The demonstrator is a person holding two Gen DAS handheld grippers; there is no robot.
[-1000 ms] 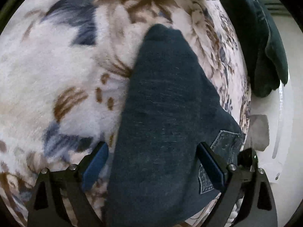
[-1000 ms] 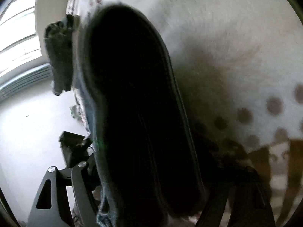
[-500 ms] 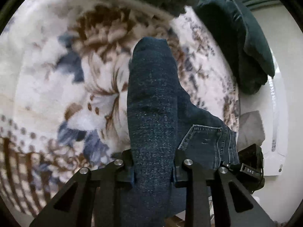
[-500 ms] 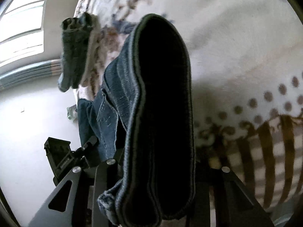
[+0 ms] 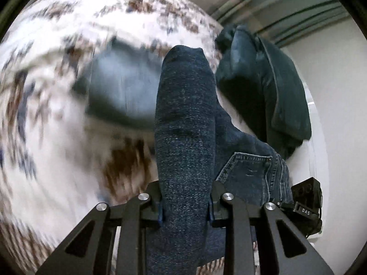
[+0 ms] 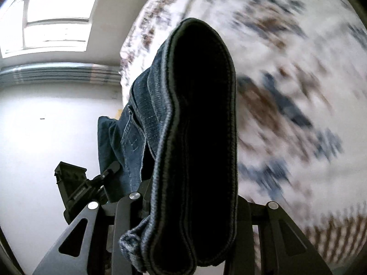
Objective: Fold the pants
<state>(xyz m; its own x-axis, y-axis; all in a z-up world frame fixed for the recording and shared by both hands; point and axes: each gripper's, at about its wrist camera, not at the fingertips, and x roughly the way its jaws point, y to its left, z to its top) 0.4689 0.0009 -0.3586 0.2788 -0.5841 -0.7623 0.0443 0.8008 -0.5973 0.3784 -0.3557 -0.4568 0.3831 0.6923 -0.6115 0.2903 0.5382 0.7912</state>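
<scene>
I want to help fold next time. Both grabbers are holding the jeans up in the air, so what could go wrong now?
1. Each gripper pinches only a bunched bit of the jeans: the left gripper and right gripper. The heavy denim might slip out.
2. The loose pocket part hangs between them and could land crooked.
3. Other dark clothes lie on the flowery blanket, so the jeans might snag them.
</scene>
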